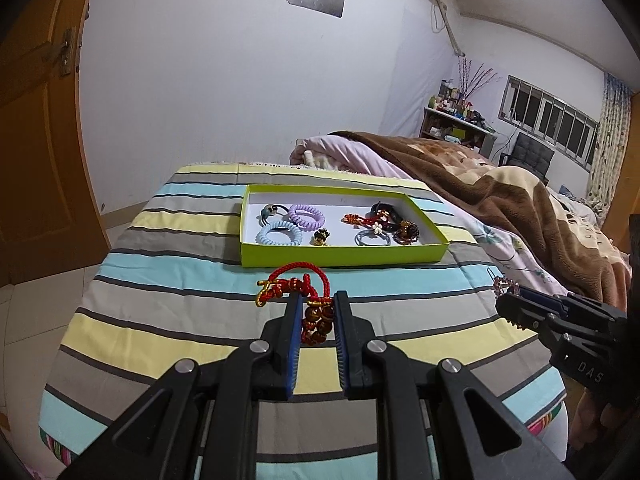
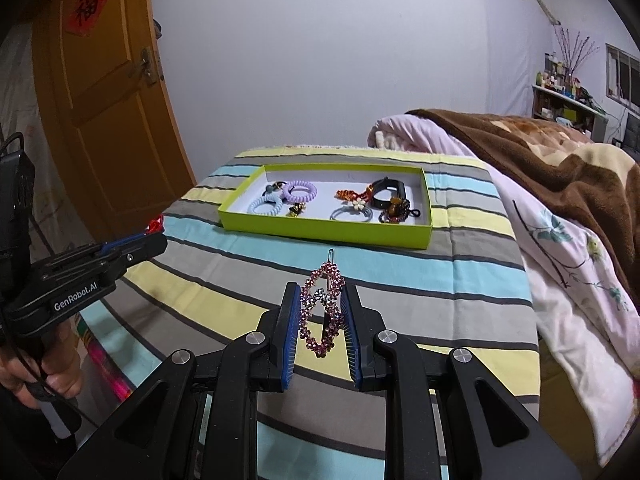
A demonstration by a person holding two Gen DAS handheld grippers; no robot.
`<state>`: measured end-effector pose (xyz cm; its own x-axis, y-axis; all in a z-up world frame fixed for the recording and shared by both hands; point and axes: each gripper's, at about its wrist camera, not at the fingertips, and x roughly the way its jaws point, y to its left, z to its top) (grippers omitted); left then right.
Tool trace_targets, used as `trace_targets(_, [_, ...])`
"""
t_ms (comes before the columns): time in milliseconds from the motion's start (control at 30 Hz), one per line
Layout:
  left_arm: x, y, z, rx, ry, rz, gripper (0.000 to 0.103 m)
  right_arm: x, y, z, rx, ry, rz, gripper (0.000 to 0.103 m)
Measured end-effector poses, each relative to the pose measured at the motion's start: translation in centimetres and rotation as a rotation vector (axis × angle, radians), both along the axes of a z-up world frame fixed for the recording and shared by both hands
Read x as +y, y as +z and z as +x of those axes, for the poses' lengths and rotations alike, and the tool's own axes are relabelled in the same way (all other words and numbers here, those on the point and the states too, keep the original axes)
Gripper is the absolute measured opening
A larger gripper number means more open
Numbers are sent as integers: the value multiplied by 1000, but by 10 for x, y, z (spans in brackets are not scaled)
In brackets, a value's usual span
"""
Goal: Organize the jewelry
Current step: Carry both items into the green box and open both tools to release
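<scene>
In the left wrist view, the left gripper (image 1: 317,312) is clamped on a red braided cord bracelet with brown beads and gold thread (image 1: 304,300), lifted above the striped bedcover (image 1: 160,320), just short of the shallow lime-green cardboard tray (image 1: 344,254). The loose cord loop droops ahead of the fingers; it could snag the tray's near wall, or the beads could slip from a shallow pinch. The gripper points level toward the tray.

In the right wrist view, the right gripper (image 2: 322,308) is closed on a pink rhinestone hair clip (image 2: 323,312), held upright, near the tray. The thin clip may twist or drop. The tool aims forward, tilted slightly down.
</scene>
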<state>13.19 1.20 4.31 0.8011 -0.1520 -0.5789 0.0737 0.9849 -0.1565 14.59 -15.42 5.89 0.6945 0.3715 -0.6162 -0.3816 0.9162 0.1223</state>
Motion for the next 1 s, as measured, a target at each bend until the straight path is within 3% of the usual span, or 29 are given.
trace_targets(500, [-5, 8, -15, -32, -10, 12, 16, -1, 12, -16, -36, 8, 3, 21])
trace_targets(1000, [-10, 5, 5, -25, -27, 30, 16, 5, 8, 3, -25, 23, -5, 21])
